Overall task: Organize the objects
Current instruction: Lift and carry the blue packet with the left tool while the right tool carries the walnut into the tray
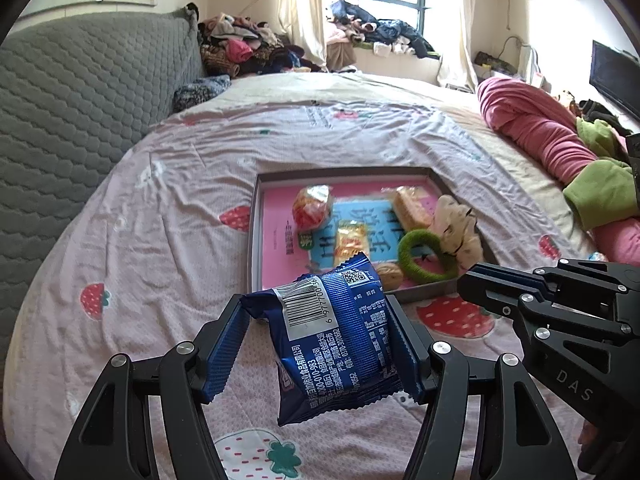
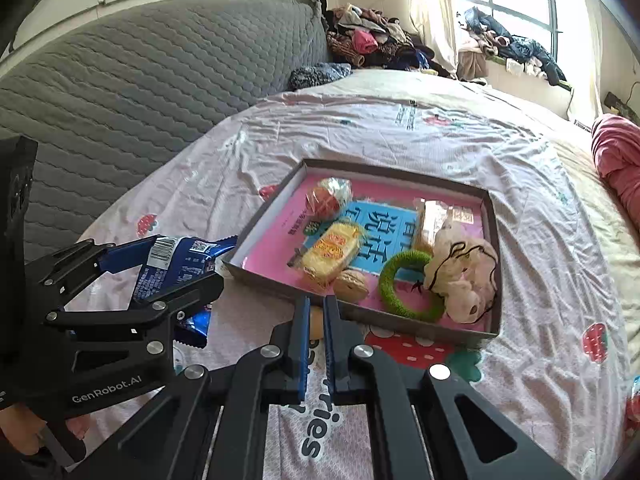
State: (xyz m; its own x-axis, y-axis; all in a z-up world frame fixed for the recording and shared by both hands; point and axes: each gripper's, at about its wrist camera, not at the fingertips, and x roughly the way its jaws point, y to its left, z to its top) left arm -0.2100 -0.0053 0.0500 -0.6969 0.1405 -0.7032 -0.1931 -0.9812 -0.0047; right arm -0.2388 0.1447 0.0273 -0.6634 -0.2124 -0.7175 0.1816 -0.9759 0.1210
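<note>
The packet (image 1: 340,344) is a blue foil snack wrapper with crimped, saw-toothed ends, a white barcode panel, a small QR square and lines of white print. It is creased and puffy, and turned so its printed back faces the left wrist camera.

It sits between the left gripper's (image 1: 320,344) two blue ribbed fingers (image 1: 226,344), which stand about half open and press on its two sides; the packet hangs clear above the bed (image 1: 168,208), its top end jutting past the fingertips toward the tray (image 1: 253,240). The tray, a shallow grey box with a pink and blue book cover as its floor, lies just beyond the packet and holds a red-and-white wrapped ball, two yellow wrapped snacks, a walnut, a green ring (image 1: 424,256) and a cream cloth bundle.

The left gripper points steeply down at the strawberry-print sheet. The right gripper (image 2: 316,332) is just beside it, tilted down alike, its fingers closed with only a thin slit between them; they seem to hold nothing, though something tan behind them is partly hidden.
</note>
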